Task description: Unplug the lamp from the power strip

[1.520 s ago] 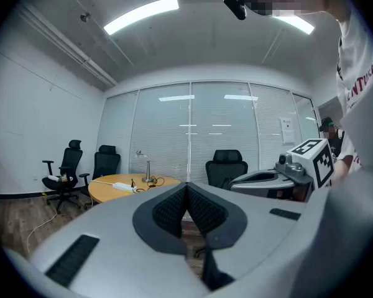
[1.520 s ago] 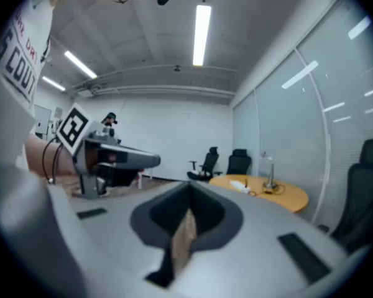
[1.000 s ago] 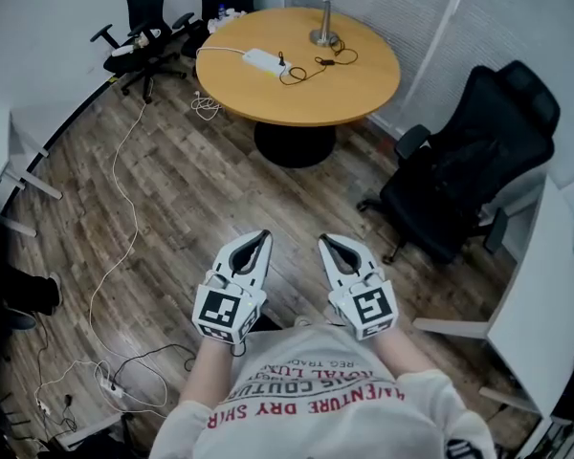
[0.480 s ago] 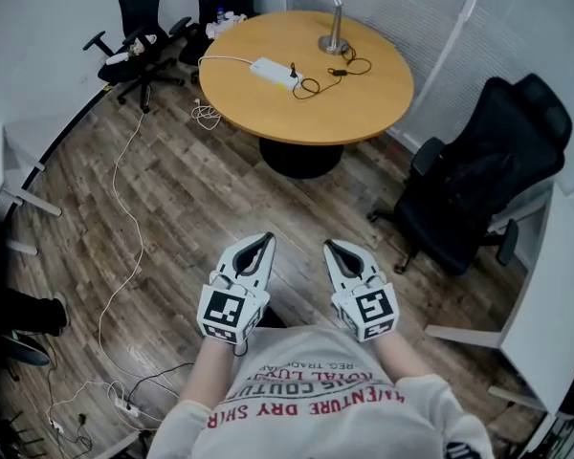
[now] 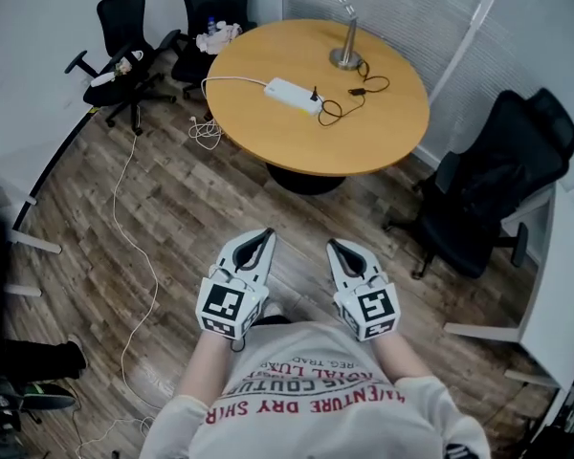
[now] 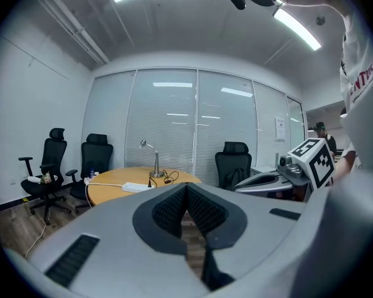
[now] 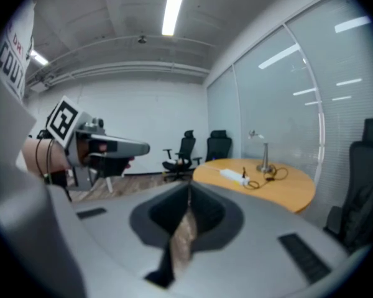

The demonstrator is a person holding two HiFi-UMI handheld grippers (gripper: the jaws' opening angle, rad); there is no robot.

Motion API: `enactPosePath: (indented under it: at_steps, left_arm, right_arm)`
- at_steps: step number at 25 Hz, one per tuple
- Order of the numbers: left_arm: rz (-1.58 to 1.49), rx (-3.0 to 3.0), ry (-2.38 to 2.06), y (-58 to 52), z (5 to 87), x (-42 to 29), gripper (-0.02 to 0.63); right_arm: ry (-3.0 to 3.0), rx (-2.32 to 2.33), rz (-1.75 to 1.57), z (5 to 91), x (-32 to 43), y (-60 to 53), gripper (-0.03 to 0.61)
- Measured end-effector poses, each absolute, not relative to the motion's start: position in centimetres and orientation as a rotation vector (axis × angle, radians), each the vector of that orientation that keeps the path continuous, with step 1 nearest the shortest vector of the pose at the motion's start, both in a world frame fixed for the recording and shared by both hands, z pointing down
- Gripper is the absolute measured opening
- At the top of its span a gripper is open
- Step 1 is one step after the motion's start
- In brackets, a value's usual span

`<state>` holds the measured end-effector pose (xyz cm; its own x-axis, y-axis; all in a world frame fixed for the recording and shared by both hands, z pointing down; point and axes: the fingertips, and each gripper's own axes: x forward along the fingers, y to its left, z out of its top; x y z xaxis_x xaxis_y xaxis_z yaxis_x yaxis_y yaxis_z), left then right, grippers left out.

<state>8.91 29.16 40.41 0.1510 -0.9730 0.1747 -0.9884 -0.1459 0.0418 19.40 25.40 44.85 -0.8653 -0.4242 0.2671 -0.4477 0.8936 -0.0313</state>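
Observation:
A silver gooseneck desk lamp (image 5: 342, 29) stands at the far side of a round wooden table (image 5: 383, 142). Its black cord (image 5: 342, 103) loops across the top to a white power strip (image 5: 292, 95), where the plug sits in a socket. The lamp (image 6: 153, 161), the strip (image 6: 135, 187) and the same strip (image 7: 234, 175) show small in both gripper views. My left gripper (image 5: 259, 238) and right gripper (image 5: 338, 247) are held side by side close to my body, well short of the table, both shut with nothing between the jaws.
Black office chairs stand at the right (image 5: 493, 185) and back left (image 5: 120, 36) of the table. The strip's white cable (image 5: 134, 218) trails off the table and across the wooden floor on the left. A white desk (image 5: 564, 295) edges the right side.
The view has advanced toward the table, which now sits lower and more central in the head view. Both grippers keep the same shut pose in front of my body.

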Motion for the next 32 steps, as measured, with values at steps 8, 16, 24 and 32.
enactPosePath:
  at_steps: [8,16,24,32]
  left_arm:
    - [0.094,2.254,-1.938,27.1,39.9,1.1,0.02]
    - [0.13,2.173,-1.965,22.5,43.0,-3.0,0.02]
    - [0.112,2.174,-2.024,11.3,41.8,-6.1,0.02]
    - [0.162,2.158,-2.038,-0.5,42.7,-7.9,0.02]
  right_arm:
    - [-2.769,0.701,0.151,44.6,12.9,23.2,0.029]
    - [-2.777,0.653,0.171,47.1,8.5,16.7,0.029]
    - [-2.796,0.536,0.166,48.1,4.1,5.0,0.029]
    - [-2.769,0.494,0.167,49.7,2.3,-6.8,0.029]
